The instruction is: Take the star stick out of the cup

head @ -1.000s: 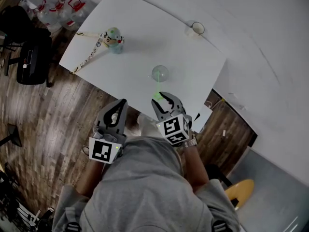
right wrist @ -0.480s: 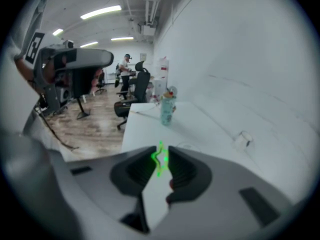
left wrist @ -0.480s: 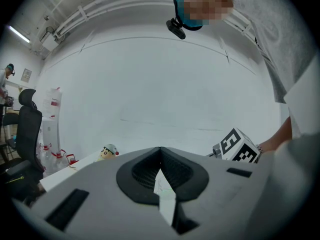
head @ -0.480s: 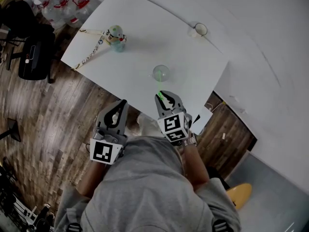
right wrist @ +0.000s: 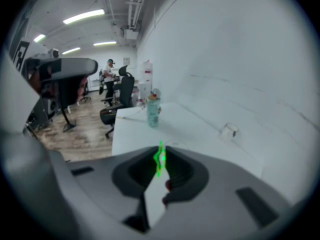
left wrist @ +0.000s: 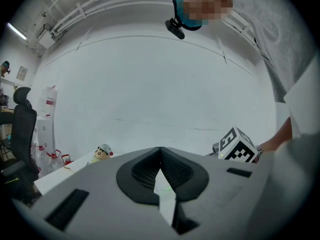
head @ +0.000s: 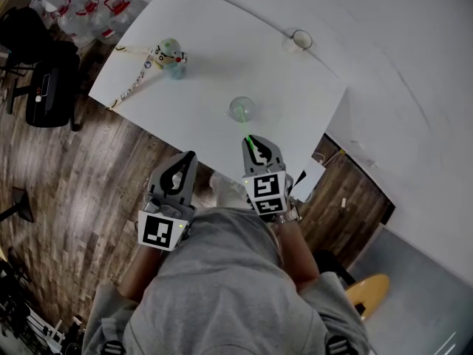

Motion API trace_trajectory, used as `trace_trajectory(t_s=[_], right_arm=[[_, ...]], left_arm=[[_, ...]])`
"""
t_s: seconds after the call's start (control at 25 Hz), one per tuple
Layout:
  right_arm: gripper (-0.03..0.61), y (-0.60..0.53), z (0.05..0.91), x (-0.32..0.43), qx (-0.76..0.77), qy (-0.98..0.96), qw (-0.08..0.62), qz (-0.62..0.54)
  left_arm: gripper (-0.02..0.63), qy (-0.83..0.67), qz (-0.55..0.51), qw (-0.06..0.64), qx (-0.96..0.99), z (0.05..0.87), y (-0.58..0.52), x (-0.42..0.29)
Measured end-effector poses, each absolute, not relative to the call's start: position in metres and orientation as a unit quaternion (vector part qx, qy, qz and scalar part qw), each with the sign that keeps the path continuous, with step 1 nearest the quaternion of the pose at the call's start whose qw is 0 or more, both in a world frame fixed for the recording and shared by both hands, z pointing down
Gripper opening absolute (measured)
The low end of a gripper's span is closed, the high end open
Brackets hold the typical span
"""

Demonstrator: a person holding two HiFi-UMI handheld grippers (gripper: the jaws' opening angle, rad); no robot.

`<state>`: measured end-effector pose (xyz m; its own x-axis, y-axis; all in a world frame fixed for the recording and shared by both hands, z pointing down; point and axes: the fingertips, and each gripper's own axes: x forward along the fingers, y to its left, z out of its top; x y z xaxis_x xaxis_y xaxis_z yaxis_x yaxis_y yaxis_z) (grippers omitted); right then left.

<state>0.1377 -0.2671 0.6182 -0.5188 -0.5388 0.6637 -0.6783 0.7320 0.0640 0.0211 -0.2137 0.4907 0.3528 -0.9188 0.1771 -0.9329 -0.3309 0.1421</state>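
Though my own jaws hide much of the star stick (right wrist: 160,159) in the right gripper view, and the clear cup (head: 242,109) shows only faintly from the head view, I count one stick, one cup, one bottle (head: 171,56) and one small mug (head: 301,41) on the white table (head: 295,109). My right gripper (head: 253,143) has just been closing and now pinches the stick's near end; its far end sits in the cup just beyond my tips. My left gripper (head: 186,157) is closed, empty, short of the table's edge.
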Motion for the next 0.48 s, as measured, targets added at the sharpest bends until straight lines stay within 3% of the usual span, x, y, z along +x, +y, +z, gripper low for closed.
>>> trace_trajectory(t_s=[0.48], right_arm=[[0.044,-0.280,0.613,0.155,0.414,-0.842,0.312,0.147]], left_arm=[[0.031,-0.545,0.034,0.107,0.831,0.487,-0.219,0.026]])
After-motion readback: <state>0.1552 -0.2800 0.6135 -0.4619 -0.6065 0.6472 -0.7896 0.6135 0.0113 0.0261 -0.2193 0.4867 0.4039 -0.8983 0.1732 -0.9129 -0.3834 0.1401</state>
